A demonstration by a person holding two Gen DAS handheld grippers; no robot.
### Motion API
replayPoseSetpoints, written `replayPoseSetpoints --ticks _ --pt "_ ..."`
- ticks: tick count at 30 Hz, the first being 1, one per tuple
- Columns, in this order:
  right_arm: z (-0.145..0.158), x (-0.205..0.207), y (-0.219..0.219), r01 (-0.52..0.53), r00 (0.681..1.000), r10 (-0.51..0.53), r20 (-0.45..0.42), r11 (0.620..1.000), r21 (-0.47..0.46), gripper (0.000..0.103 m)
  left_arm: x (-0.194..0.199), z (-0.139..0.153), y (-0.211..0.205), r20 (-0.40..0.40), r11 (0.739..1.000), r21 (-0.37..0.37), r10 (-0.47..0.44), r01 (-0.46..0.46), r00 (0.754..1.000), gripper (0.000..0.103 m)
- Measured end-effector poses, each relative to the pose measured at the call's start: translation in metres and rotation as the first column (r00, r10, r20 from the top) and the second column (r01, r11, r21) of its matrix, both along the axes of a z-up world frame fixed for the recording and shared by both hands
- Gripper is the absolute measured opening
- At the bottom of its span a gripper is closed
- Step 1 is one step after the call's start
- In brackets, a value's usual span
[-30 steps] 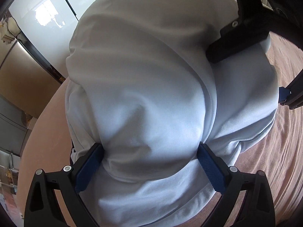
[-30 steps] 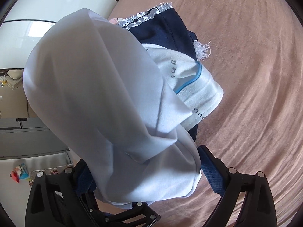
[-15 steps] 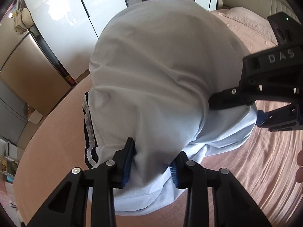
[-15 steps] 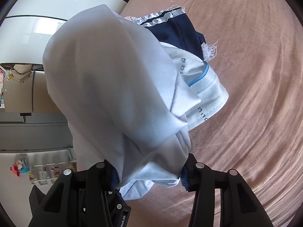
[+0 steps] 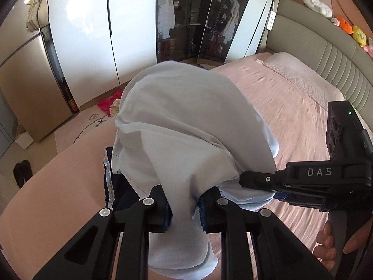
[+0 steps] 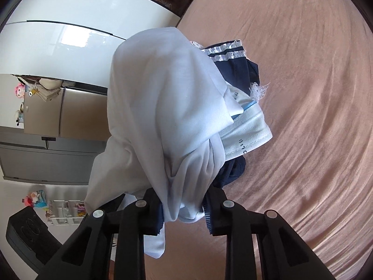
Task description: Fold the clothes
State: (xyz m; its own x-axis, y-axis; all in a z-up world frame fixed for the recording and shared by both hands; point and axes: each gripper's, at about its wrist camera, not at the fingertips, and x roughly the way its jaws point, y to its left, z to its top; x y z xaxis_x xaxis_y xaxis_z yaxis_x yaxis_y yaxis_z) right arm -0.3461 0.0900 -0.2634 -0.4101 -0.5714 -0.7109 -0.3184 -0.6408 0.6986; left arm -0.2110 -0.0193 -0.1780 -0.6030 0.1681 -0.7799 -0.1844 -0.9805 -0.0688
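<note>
Lifted since before, both closing tongs (image 5: 184, 206) (image 6: 184, 206) pinch the pale shirt (image 5: 186, 126), hiding clothes beneath.

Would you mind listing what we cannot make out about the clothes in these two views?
- Pale blue garment: its type and full shape, both views; bunched, draped over itself.
- Navy garment: mostly hidden under the pale one, both views.
- Lettering on the white trim: too small, right view.
- Left tool pads' contact: cloth wraps them.
- Right tool: likewise.

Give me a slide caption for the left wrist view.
Left tool closing on bunched pale blue garment above the pink bed, right tool gripping beside it.
</note>
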Motion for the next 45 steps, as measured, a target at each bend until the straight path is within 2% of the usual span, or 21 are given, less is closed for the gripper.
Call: replayPoseSetpoints --ticks 9,12,14,18,19,23,26,27,28,32,37,40,43,45 --pt "0.03 0.007 -0.012 0.07 0.995 -0.074 -0.069 0.996 -0.059 0.025 -0.007 0.052 0.017 -0.073 0.994 0.048 -0.09 0.094 0.993 0.016" --pt "0.005 0.008 -0.007 0.094 0.989 -0.1 -0.105 0.994 -0.06 0.025 -0.008 0.067 0.023 -0.085 0.989 0.078 -0.116 0.123 0.99 0.016" --pt "-0.001 0.033 0.02 0.105 0.986 -0.111 -0.123 0.993 -0.052 0.025 -0.005 0.076 0.026 -0.096 0.984 0.1 -0.138 0.147 0.986 0.016" --pt "0.024 0.061 0.121 0.093 0.979 -0.098 -0.177 0.995 -0.037 0.025 0.002 0.094 0.035 -0.124 0.973 0.108 -0.188 0.202 0.974 0.016" --pt "0.032 0.068 0.122 0.097 0.977 -0.101 -0.188 0.995 -0.031 0.026 0.004 0.099 0.038 -0.133 0.968 0.112 -0.209 0.225 0.969 0.016" --pt "0.064 0.099 0.125 0.146 0.965 -0.137 -0.222 0.989 0.029 0.031 0.012 0.113 0.053 -0.177 0.944 0.106 -0.292 0.313 0.94 0.016" --pt "0.065 0.109 0.134 0.191 0.96 -0.173 -0.219 0.979 0.066 0.035 0.013 0.11 0.067 -0.17 0.937 0.059 -0.331 0.345 0.928 0.016" --pt "0.051 0.102 0.141 0.203 0.961 -0.183 -0.207 0.976 0.082 0.037 0.014 0.11 0.069 -0.167 0.933 0.07 -0.338 0.354 0.926 0.016" --pt "0.053 0.108 0.14 0.205 0.963 -0.182 -0.199 0.973 0.102 0.039 0.015 0.11 0.069 -0.166 0.929 0.087 -0.343 0.361 0.924 0.016" --pt "0.058 0.13 0.138 0.211 0.967 -0.172 -0.188 0.955 0.208 0.069 0.018 0.118 0.068 -0.16 0.925 0.134 -0.333 0.355 0.929 0.015" --pt "0.062 0.151 0.131 0.209 0.968 -0.143 -0.208 0.917 0.34 0.074 0.019 0.125 0.067 -0.163 0.923 0.142 -0.335 0.358 0.928 0.015" --pt "0.065 0.146 0.116 0.161 0.975 -0.077 -0.207 0.887 0.432 0.075 0.021 0.13 0.066 -0.173 0.919 0.152 -0.337 0.363 0.925 0.015" --pt "0.063 0.138 0.103 0.121 0.976 -0.022 -0.215 0.879 0.462 0.075 0.022 0.135 0.064 -0.19 0.918 0.155 -0.336 0.366 0.923 0.015" --pt "0.067 0.14 0.097 0.142 0.973 -0.036 -0.229 0.872 0.468 0.075 0.021 0.138 0.064 -0.193 0.918 0.148 -0.338 0.368 0.921 0.015"
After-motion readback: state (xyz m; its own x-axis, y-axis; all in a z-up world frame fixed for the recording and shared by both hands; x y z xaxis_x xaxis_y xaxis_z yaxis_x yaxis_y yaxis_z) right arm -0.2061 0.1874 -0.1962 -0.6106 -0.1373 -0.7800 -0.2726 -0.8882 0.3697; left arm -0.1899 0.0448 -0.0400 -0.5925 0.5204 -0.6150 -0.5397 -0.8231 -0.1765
